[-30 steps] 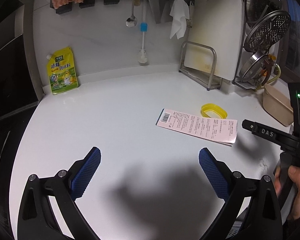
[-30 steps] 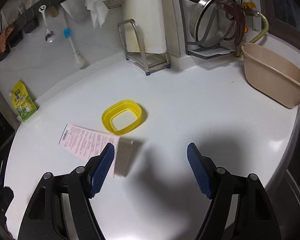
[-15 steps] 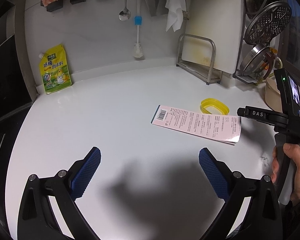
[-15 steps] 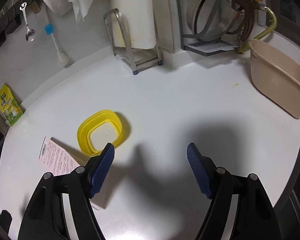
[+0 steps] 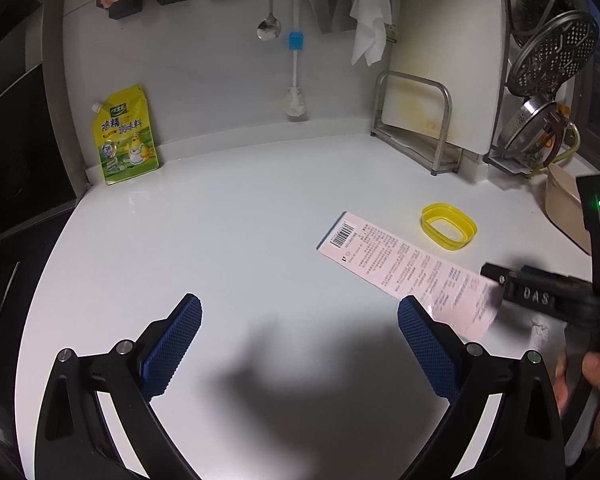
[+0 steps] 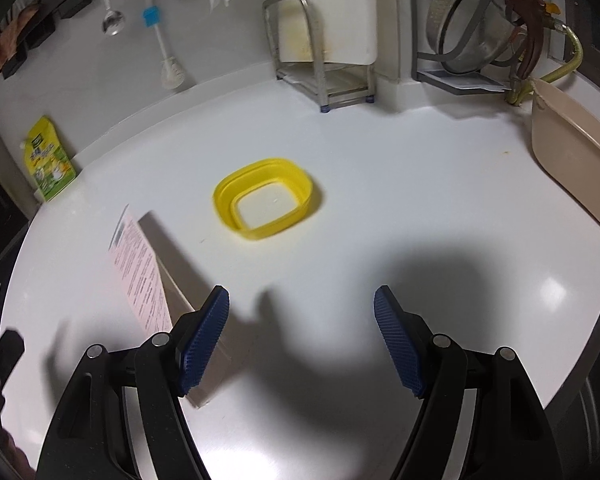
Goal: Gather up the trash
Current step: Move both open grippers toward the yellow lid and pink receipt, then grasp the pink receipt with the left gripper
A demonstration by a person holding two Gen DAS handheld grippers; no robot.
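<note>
A long pink printed carton [image 5: 404,272] lies flat on the white counter [image 5: 240,220], and a yellow plastic lid ring [image 5: 449,226] rests just beyond it. My left gripper [image 5: 300,312] hangs open over bare counter to the carton's left, holding nothing. The right gripper [image 5: 500,280], held by a hand, reaches the carton's right end. In the right wrist view the right gripper [image 6: 300,300] is open and empty. The yellow lid ring [image 6: 266,204] sits ahead of its jaws. The carton [image 6: 140,264] runs along the left finger [image 6: 204,336], its near end hidden behind that finger.
A beige plastic basin [image 6: 572,168] stands at the counter's right edge. A metal rack with a white cutting board [image 6: 320,76] and a dish rack with steel bowls [image 6: 472,32] line the back. A yellow seasoning pouch [image 5: 126,136] leans on the back wall at left.
The right gripper swung back left and sank toward the carton's right end, so the yellow lid now sits centred ahead of its jaws. My left gripper has hardly moved. Both stay open.
</note>
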